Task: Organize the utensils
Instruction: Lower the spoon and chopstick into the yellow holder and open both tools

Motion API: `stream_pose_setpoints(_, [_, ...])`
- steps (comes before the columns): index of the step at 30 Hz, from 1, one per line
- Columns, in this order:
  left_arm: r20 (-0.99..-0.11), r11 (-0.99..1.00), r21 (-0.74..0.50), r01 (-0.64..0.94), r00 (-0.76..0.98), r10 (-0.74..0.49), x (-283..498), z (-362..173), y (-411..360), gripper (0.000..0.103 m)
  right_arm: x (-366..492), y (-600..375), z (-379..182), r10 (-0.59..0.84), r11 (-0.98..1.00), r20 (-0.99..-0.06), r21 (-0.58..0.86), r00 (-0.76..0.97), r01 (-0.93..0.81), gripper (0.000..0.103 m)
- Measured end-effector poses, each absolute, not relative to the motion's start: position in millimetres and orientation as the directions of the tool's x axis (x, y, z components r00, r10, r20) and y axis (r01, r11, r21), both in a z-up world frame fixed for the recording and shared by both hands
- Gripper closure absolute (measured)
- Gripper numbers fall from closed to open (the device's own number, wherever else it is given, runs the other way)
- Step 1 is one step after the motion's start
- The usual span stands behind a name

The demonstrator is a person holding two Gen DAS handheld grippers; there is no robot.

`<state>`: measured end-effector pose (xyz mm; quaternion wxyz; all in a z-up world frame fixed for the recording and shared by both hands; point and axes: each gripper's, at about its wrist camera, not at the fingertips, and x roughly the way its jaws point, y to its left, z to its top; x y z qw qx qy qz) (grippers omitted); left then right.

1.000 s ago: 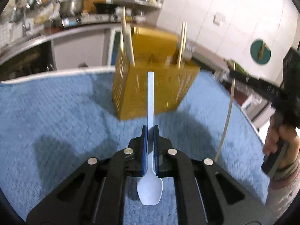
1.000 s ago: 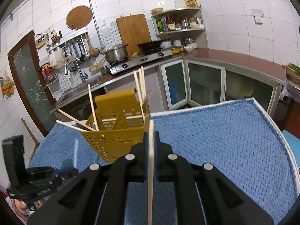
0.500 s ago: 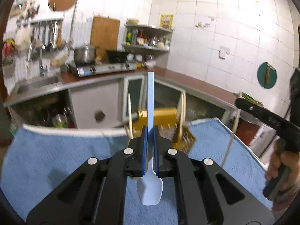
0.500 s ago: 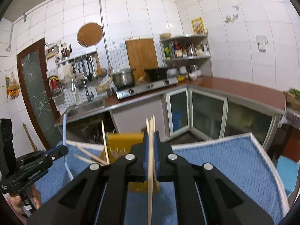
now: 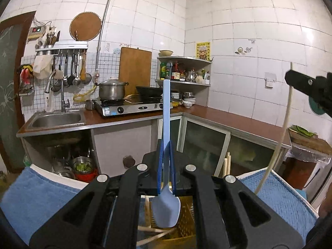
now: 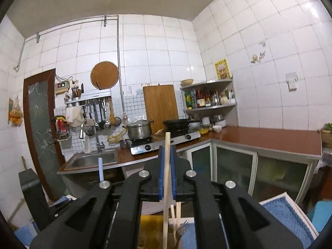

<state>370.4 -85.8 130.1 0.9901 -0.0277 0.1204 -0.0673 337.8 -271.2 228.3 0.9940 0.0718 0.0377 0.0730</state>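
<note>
Blue cloth (image 5: 37, 203): covers tabletop, seen low in both views.
Yellow caddy (image 5: 184, 217): perforated utensil holder on the cloth, right under L gripper; chopsticks lying/leaning inside.
L gripper (image 5: 166, 166): jaws pinching blue spoon (image 5: 166, 207) by the handle, handle pointing up, bowl down over caddy.
R gripper (image 6: 166, 171): jaws pinching a wooden chopstick (image 6: 166, 207), approx upright, lower end over caddy.
Fork (image 6: 180, 231): tines up in caddy, next to two more chopsticks (image 6: 175, 213), just right of the held one.
</note>
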Motion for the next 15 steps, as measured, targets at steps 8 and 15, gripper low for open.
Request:
stream_pose_setpoints(8, [-0.291, 0.990, -0.033, 0.134, 0.947, -0.138, 385.0, 82.5, -90.6, 0.097, 366.7, -271.2, 157.6, 0.183, 0.979, -0.141, 0.116, 0.973, -0.168, 0.097])
stream_pose_setpoints(15, [-0.319, 0.987, -0.019, 0.162, 0.934, -0.159, 376.4, 75.0, -89.2, 0.095, 374.9, -270.9, 108.9, 0.223, 0.972, -0.240, 0.121, 0.945, -0.199, 0.097])
